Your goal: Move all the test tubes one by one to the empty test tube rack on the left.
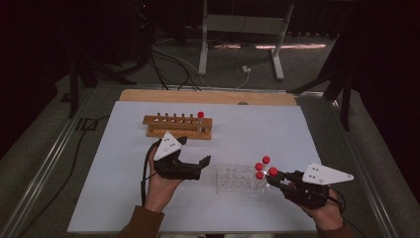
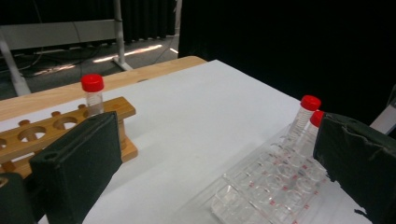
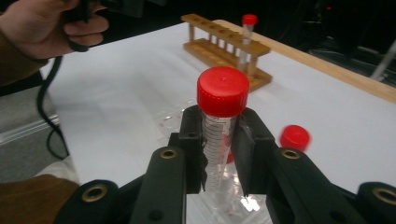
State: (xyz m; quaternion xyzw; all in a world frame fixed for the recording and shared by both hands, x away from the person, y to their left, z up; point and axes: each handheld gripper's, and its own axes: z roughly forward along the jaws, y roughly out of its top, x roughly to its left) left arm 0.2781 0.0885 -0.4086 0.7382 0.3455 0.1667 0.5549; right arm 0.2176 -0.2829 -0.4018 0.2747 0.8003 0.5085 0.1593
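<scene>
While the right tongs (image 3: 219, 154) clamp a red-capped tube (image 3: 220, 116) just under its cap, the tube's lower end stands low over, perhaps partly inside, the clear plastic rack (image 1: 233, 179) near the front right of the counter (image 1: 124, 198). The main risk, as I judge it, is a snag: if the tube is lifted at a slant, its lower end may catch a cell wall and drag the light rack along or tip it. The three other capped tubes (image 1: 261, 166) stand close around the held one, so a sideways swing of the pads could knock them over. The grip sits high on a smooth wall, and a slack squeeze might let the tube slide down or twist.

The left tongs (image 1: 190, 157) hang open and empty over the counter between the wooden rack (image 1: 176, 126) and the plastic one, so nothing steadies the clear rack if it shifts. At the wooden rack, the one tube (image 1: 200, 121) already seated stands at the right end, next to the free holes; a careless approach could bump it.

Fine graduation marks run down the held tube, and small red marks show on the plastic rack's cells; neither is legible.
</scene>
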